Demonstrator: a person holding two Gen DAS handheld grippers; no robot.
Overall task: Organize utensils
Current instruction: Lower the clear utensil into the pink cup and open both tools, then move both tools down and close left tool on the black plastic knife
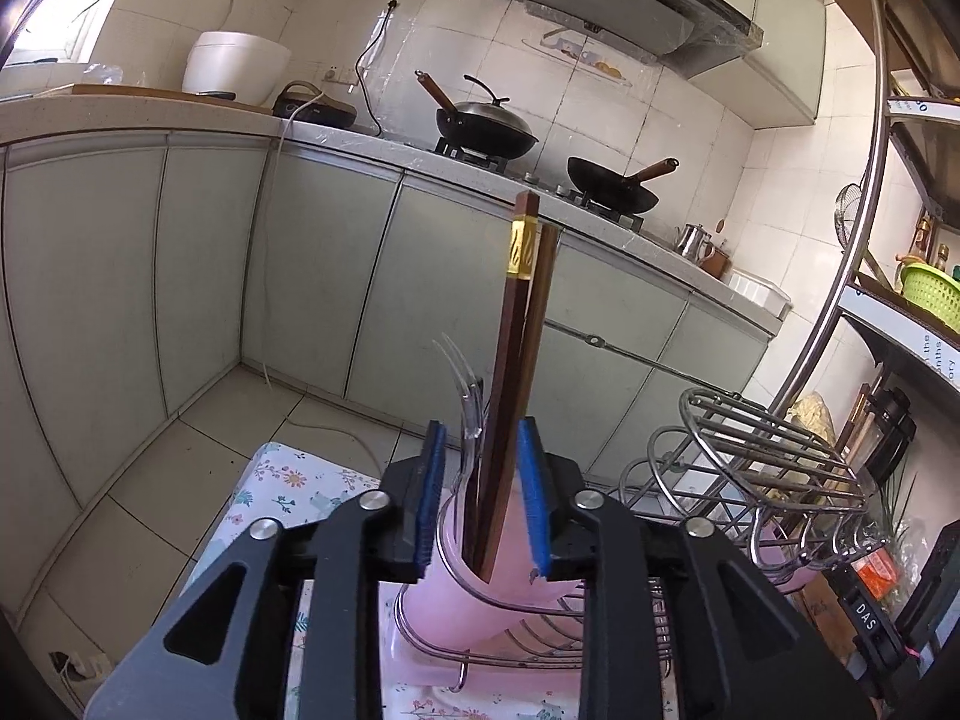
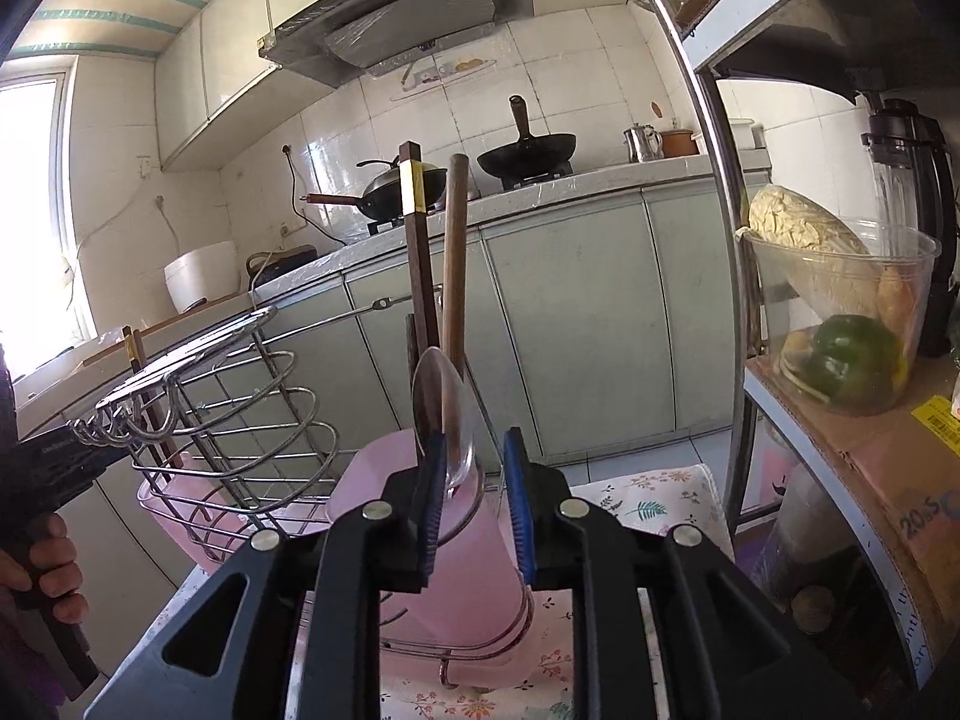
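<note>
A wire utensil rack (image 1: 762,462) with pink plastic cups stands on a flowered cloth (image 1: 288,492). In the left wrist view, my left gripper (image 1: 482,501) is open around a pink cup (image 1: 456,600) holding dark wooden chopsticks (image 1: 516,360) with a gold band and a clear plastic fork (image 1: 465,396). In the right wrist view, my right gripper (image 2: 474,504) is open over another pink cup (image 2: 468,570) holding a chopstick (image 2: 420,252), a wooden handle (image 2: 454,252) and a clear plastic spoon (image 2: 441,402). Nothing is gripped.
The rack's middle wire basket (image 2: 228,414) is to the left of the right gripper; the other hand-held gripper (image 2: 42,480) shows at far left. A metal shelf (image 2: 840,360) with a bowl of vegetables (image 2: 840,324) stands right. Counter cabinets (image 1: 420,276) with woks lie behind.
</note>
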